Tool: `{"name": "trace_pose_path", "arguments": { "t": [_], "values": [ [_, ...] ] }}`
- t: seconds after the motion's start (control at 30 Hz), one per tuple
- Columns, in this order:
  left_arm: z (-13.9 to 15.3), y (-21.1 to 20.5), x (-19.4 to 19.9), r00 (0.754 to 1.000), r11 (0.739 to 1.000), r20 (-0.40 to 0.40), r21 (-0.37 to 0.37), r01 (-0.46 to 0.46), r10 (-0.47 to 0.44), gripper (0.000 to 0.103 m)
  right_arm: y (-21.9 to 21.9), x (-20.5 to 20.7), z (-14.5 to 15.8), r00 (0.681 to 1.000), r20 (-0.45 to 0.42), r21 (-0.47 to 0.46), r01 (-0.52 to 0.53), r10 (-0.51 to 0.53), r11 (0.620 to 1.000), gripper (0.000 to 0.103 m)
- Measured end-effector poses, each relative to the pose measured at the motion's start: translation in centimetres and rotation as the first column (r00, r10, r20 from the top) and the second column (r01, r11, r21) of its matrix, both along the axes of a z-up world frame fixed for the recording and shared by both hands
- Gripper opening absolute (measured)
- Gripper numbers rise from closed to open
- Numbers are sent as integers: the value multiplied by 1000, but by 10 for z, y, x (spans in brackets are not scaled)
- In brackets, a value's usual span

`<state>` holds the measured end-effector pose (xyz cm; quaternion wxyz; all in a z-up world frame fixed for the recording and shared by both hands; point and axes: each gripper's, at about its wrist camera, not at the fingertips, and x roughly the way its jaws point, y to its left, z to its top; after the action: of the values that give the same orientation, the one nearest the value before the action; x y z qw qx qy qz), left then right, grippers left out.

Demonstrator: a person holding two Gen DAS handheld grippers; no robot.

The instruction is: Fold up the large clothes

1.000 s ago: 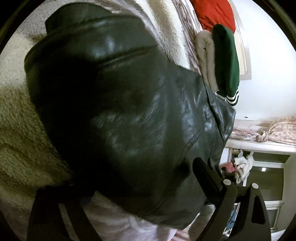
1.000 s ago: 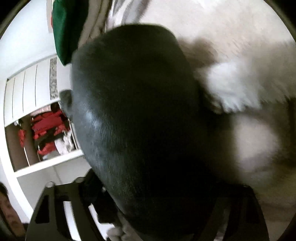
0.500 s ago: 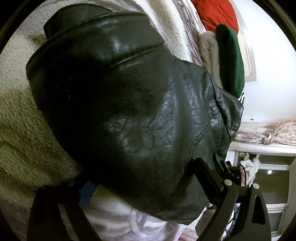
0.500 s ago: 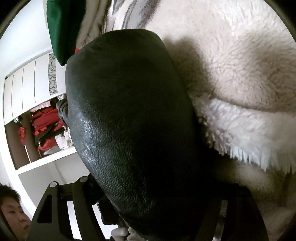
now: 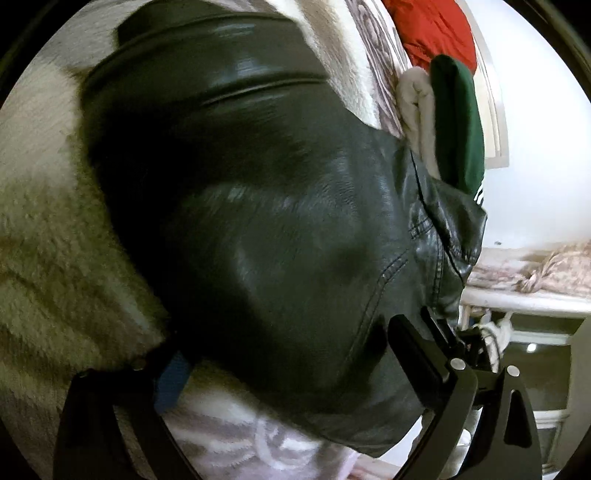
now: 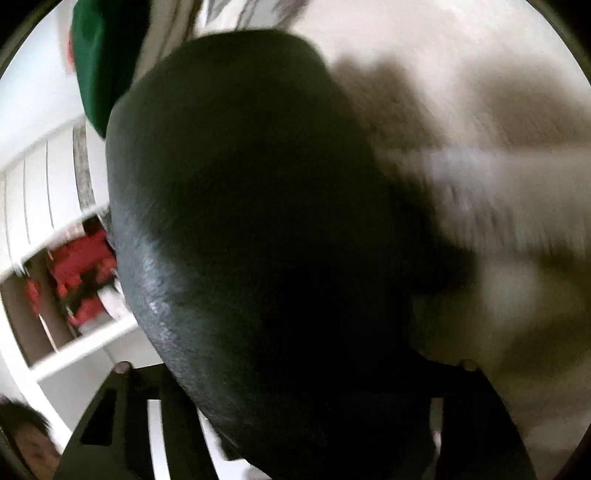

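A black leather jacket (image 5: pixel 280 229) lies bunched on a cream fleece blanket (image 5: pixel 44 236) and fills most of the left wrist view. My left gripper (image 5: pixel 291 354) has its jaws wide apart around the jacket's near edge; one finger (image 5: pixel 417 350) shows at the right, the other is under the leather. In the right wrist view the jacket (image 6: pixel 251 236) bulges right over my right gripper (image 6: pixel 295 398), hiding the fingertips; the view is blurred.
Folded green and white clothes (image 5: pixel 450 118) and a red garment (image 5: pixel 439 33) lie at the back of the bed. A white shelf unit (image 6: pixel 55 229) holds red items. A person's head (image 6: pixel 26 435) shows low left.
The jacket bulk has shifted slightly in both views. The right wrist view has swung and become blurred with motion. The left jaws remain wide around the leather.
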<state>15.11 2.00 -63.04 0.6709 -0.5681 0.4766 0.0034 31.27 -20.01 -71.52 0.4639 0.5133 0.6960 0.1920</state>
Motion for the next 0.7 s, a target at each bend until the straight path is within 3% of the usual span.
{"name": "trace_pose_path", "arguments": {
  "t": [0.1,0.2,0.27,0.43,0.53,0.6,0.7],
  "values": [
    [0,4,-7,999,996,11,-71,-47,48,99,5,-9,-6,991,-106,93,92,-82,991,55],
    [-5,3,-6,997,989,14,-128,-78,80,99,11,-14,-19,983,-151,130,125,-105,984,54],
    [-8,0,2,997,990,6,-119,-79,80,99,16,-13,-32,984,-152,162,112,-88,980,55],
    [-2,-7,13,992,991,35,-55,-118,120,99,32,8,-35,997,25,73,-76,74,994,76],
    [12,-8,13,987,990,79,-7,-143,143,86,43,9,-31,994,86,79,-76,69,994,79],
    [16,-6,17,986,989,82,30,-148,145,60,49,10,-33,994,100,86,-52,43,995,80],
    [18,0,20,985,987,94,49,-151,146,49,49,19,-22,990,139,51,-14,7,999,75]
  ]
}}
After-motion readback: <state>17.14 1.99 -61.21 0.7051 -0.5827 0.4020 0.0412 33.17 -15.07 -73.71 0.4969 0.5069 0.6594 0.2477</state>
